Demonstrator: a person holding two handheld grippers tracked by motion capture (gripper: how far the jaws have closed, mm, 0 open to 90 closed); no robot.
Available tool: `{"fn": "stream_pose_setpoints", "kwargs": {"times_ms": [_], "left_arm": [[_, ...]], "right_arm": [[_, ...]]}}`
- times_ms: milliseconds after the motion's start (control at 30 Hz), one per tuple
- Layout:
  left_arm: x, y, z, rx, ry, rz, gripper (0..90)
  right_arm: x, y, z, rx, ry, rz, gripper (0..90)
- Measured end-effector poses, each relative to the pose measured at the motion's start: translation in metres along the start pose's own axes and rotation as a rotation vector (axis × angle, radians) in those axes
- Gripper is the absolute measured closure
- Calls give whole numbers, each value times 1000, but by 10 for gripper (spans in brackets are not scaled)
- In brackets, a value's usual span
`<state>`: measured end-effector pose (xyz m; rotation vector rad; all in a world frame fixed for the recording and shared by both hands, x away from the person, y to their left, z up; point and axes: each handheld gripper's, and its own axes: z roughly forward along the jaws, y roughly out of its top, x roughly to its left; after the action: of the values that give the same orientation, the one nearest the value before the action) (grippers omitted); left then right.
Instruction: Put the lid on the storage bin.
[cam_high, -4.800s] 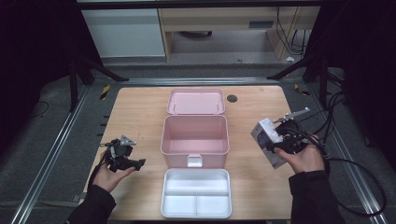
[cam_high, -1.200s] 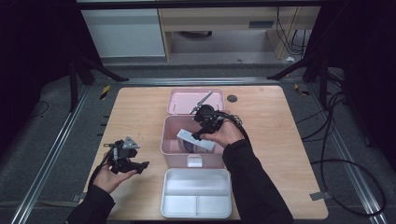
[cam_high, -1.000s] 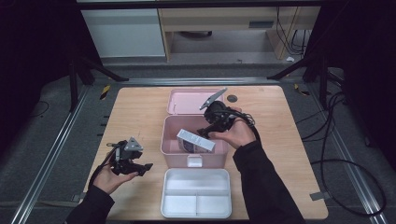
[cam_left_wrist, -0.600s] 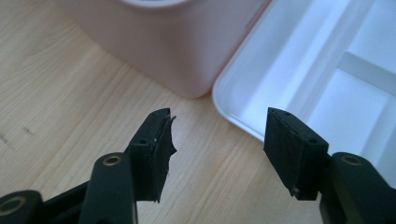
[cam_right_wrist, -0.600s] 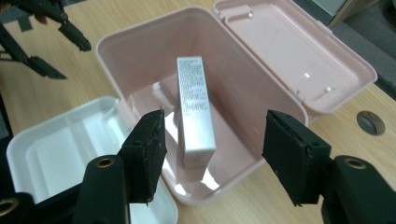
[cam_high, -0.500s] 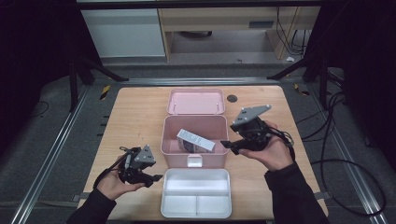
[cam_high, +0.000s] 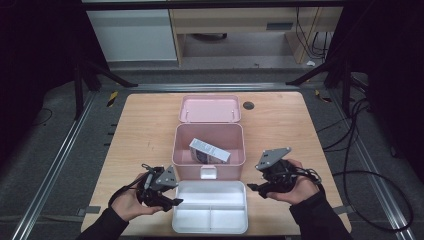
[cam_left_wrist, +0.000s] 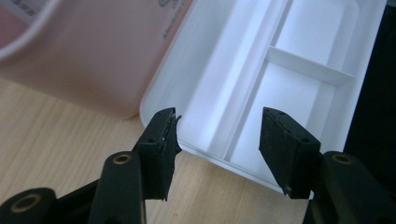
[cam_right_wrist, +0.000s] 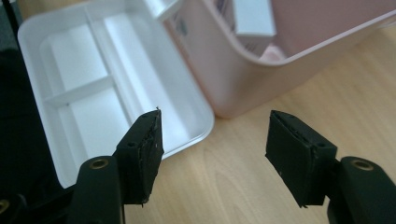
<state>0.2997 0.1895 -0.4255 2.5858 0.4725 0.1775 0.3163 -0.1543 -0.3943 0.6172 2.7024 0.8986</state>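
The white divided tray (cam_high: 210, 207) lies at the near edge of the table, touching the front wall of the open pink storage box (cam_high: 209, 150), and both grippers flank it. Its long axis runs across the table, from one gripper toward the other, so each hand faces one short end.

The left gripper (cam_left_wrist: 217, 140) is the closer of the two. In the left gripper view the tray's rounded corner (cam_left_wrist: 187, 144) sits right between the jaws: the rim passes just beyond the left-hand pad (cam_left_wrist: 161, 144), and the tray floor with its cross divider (cam_left_wrist: 308, 65) lies ahead and toward the right-hand pad. The jaws stand partly open and have just been closing in, with the tray rim between them, but neither pad presses on it; nothing is gripped.

The right gripper (cam_right_wrist: 212, 149) stands wide open and holds nothing. In the right gripper view only bare wood shows between its jaws; the tray's corner (cam_right_wrist: 201, 133) lies ahead and off toward the left-hand jaw, apart from it, while the pink box wall rises straight ahead. Inside the box a small white carton (cam_high: 210, 150) lies tilted.

In my judgement the coming move is a two-handed lift of the tray by its short ends. The left hand needs only to finish closing on the rim; the right must first swing toward its left-hand jaw to bring the tray's end wall between its pads.
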Motion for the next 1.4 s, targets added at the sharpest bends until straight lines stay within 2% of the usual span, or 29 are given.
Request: {"fn": "stream_pose_setpoints", "kwargs": {"times_ms": [200,467,667,733,1033,1133,1400], "left_arm": [[-6,2,11,43,-20,31,499],[-11,4,27,100,-43,60,534],[-12,4,38,143,-56,76,590],[-13,4,41,155,-55,84,609],[-12,3,53,217,-56,115,690],[-11,3,57,236,-57,116,720],[-7,3,59,246,-62,117,800]], "right_arm": [[15,-4,24,35,76,-50,384],[27,-7,52,87,138,-81,457],[37,-8,70,161,151,-128,536],[39,-8,75,186,158,-127,570],[43,-10,93,283,148,-184,685],[44,-9,98,310,158,-197,723],[46,-7,105,357,168,-221,811]]}}
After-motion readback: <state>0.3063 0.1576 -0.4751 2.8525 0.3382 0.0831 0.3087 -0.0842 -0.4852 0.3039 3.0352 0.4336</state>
